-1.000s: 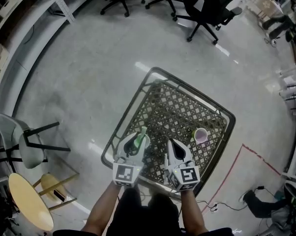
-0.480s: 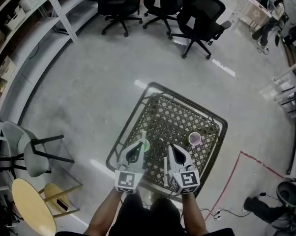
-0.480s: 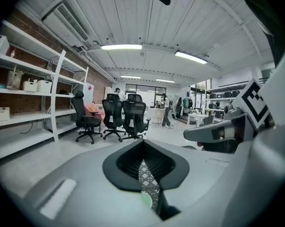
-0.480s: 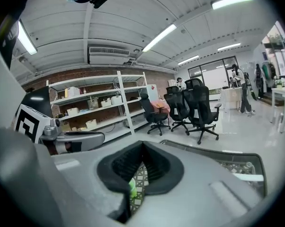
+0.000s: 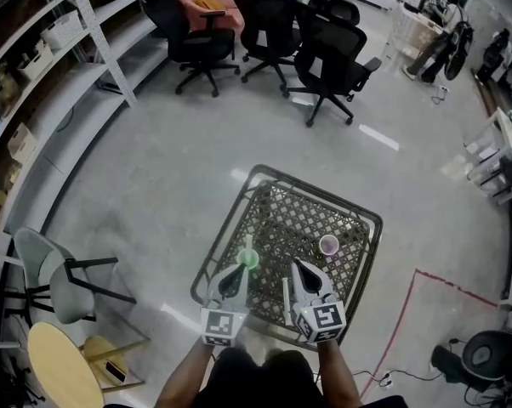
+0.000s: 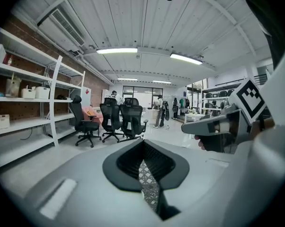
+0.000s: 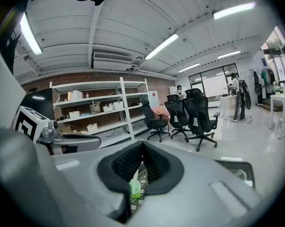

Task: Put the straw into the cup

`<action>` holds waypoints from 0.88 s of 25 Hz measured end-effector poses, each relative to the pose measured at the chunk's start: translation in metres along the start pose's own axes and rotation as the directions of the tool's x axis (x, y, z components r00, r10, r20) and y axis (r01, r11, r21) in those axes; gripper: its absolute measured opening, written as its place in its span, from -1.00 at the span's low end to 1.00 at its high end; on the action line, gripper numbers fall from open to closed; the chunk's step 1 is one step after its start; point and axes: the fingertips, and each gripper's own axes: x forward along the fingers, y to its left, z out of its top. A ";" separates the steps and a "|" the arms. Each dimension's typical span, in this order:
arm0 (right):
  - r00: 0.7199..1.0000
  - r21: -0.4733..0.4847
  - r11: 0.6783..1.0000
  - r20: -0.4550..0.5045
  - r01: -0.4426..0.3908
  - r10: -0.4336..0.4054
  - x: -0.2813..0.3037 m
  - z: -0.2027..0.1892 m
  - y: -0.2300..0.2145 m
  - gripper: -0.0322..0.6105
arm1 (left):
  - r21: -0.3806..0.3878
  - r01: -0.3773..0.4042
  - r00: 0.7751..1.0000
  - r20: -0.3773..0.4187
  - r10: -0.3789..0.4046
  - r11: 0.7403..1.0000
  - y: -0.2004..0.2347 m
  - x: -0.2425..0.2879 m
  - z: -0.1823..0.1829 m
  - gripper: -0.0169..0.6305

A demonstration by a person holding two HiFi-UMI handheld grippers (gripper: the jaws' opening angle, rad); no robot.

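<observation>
On the metal lattice table [image 5: 358, 215] stands a green cup [image 5: 248, 259] with a pale green straw [image 5: 248, 243] standing up out of it. My left gripper [image 5: 236, 271] hovers just below that cup in the head view, its jaws shut with nothing between them. My right gripper [image 5: 297, 268] is beside it, also shut and empty. A pink cup [image 5: 328, 245] stands further right on the table. In the right gripper view the green cup [image 7: 134, 189] shows below the closed pads [image 7: 154, 162]. The left gripper view shows closed pads [image 6: 128, 162] over the lattice [image 6: 148, 186].
Black office chairs [image 5: 324, 58] stand beyond the table, with metal shelving [image 5: 60, 49] along the left. A grey chair [image 5: 56, 279] and a yellow round stool [image 5: 60, 364] sit at lower left. A red tape line [image 5: 409, 304] marks the floor at right.
Both grippers have lifted and drawn back from the table, side by side. The left gripper has come away from the green cup. The head view now takes in more of the room.
</observation>
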 end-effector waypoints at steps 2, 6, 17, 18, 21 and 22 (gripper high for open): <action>1.000 -0.010 1.000 0.011 0.001 -0.001 -0.011 0.004 0.004 -0.89 | 0.004 0.010 1.000 0.004 -0.010 1.000 -0.006 -0.009 0.004 -0.92; 1.000 -0.043 0.999 0.029 0.002 -0.001 -0.034 0.010 0.014 -0.89 | 0.024 0.029 1.000 0.008 -0.029 0.999 -0.016 -0.024 0.012 -0.92; 0.996 -0.044 0.998 0.081 0.044 -0.040 -0.083 0.018 0.026 -0.89 | 0.042 0.037 0.999 0.035 -0.039 0.998 -0.026 -0.070 0.025 -0.92; 0.995 -0.049 0.998 0.085 0.047 -0.042 -0.086 0.019 0.029 -0.89 | 0.041 0.037 0.999 0.039 -0.038 0.998 -0.027 -0.073 0.026 -0.92; 0.995 -0.065 0.997 0.089 0.048 -0.043 -0.092 0.020 0.033 -0.89 | 0.047 0.040 0.998 0.054 -0.042 0.998 -0.030 -0.078 0.032 -0.92; 0.995 -0.069 0.996 0.089 0.049 -0.043 -0.094 0.021 0.034 -0.89 | 0.050 0.041 0.997 0.057 -0.043 0.998 -0.031 -0.079 0.033 -0.92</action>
